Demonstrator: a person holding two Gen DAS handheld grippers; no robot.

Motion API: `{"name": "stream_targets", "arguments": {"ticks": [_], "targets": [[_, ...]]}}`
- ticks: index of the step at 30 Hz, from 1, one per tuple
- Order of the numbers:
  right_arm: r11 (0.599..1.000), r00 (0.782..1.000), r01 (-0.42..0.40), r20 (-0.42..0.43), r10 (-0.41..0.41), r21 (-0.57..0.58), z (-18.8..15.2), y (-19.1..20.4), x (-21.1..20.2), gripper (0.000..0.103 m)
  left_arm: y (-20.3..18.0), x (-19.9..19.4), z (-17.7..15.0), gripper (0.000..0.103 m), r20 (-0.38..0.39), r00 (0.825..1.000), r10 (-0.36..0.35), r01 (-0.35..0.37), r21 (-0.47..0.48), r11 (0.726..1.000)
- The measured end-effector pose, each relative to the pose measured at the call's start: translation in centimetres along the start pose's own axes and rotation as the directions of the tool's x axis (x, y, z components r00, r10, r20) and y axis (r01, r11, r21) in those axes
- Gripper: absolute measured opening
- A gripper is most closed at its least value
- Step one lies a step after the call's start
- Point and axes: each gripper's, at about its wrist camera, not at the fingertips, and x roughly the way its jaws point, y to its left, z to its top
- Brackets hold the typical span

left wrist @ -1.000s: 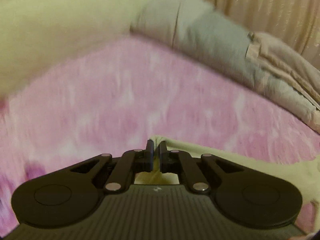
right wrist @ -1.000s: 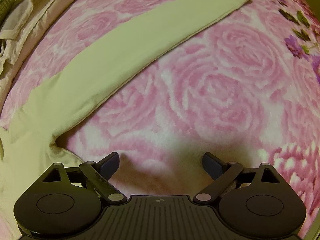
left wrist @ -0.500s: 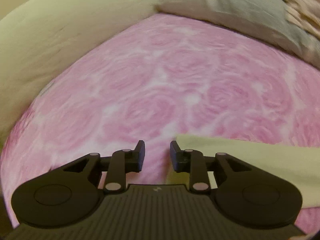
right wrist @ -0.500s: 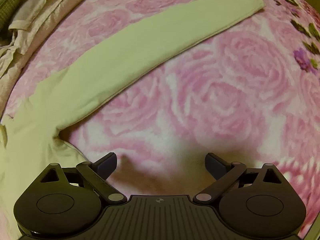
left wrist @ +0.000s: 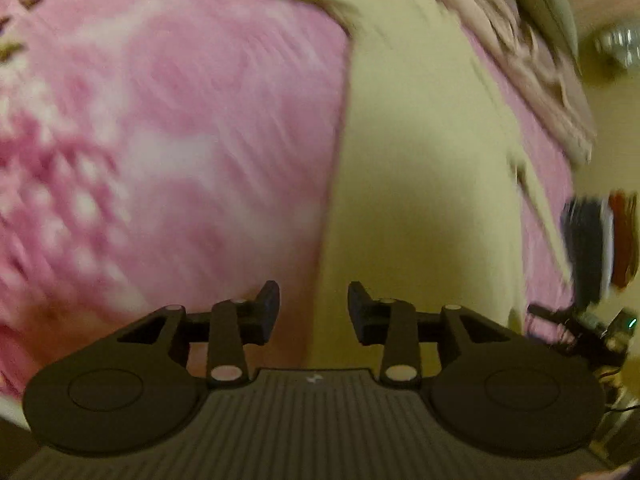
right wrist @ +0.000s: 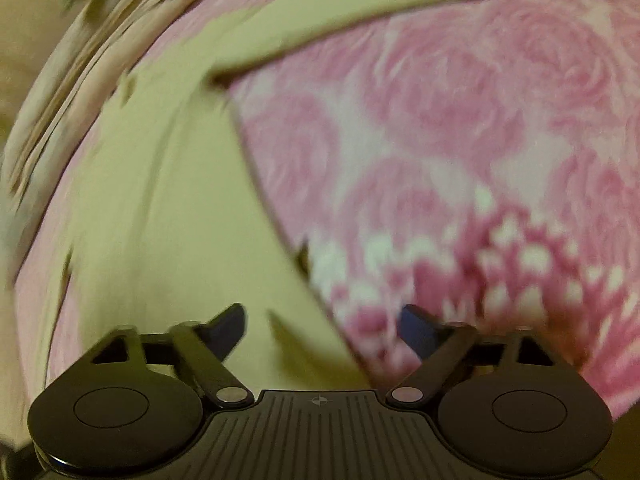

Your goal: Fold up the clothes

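Note:
A pale yellow long-sleeved garment (left wrist: 420, 160) lies flat on the pink rose blanket (left wrist: 180, 140). My left gripper (left wrist: 314, 300) points steeply down over the left edge of the garment's body. Its jaws are opening and nothing is between them. In the right wrist view the garment's body (right wrist: 160, 200) fills the left half, and one sleeve (right wrist: 400, 4) stretches away to the upper right. My right gripper (right wrist: 320, 320) hangs over the body's right edge. Its jaws stand wide and are closing a little, with the cloth edge below the gap and not pinched. Both views are motion-blurred.
Crumpled beige cloth (right wrist: 80, 60) is heaped along the far side of the bed, also seen as beige cloth (left wrist: 540, 72) in the left wrist view. A blurred dark and red object (left wrist: 592, 248) is at the right edge there. The rose blanket (right wrist: 480, 140) spreads to the right.
My left gripper let go of the yellow cloth it held, opened, and swung across to the garment's body. My right gripper moved left from bare blanket onto the body's edge and rolled.

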Motion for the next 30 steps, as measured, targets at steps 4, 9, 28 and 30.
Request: {"name": "stream_targets", "arguments": {"ticks": [4,9,28,30], "targets": [[0.988,0.998,-0.053,-0.044,0.047,-0.145,-2.6,-0.1,-0.3,0.084,-0.4,0.2,-2.6,0.039,0.068,0.996,0.057,-0.055,-0.027,0.998],[0.962,0.993,-0.103,-0.082,0.085,-0.255,-4.2,0.1,-0.4,0.077,-1.9,0.7,-4.0,0.034,0.036,0.999,0.037,-0.036,-0.032,0.999],[0.993,0.993,-0.077,-0.079,0.083,0.086,-1.8,-3.9,-2.3,0.06,-3.3,-0.8,-2.9,0.02,0.019,0.98,0.198,-0.199,0.137,0.97],[0.996,0.999,0.02,0.044,-0.024,0.083,0.0,-3.7,-4.3,0.066,-3.3,-2.2,-1.8,0.02,0.036,0.982,0.185,-0.189,0.14,0.972]]}}
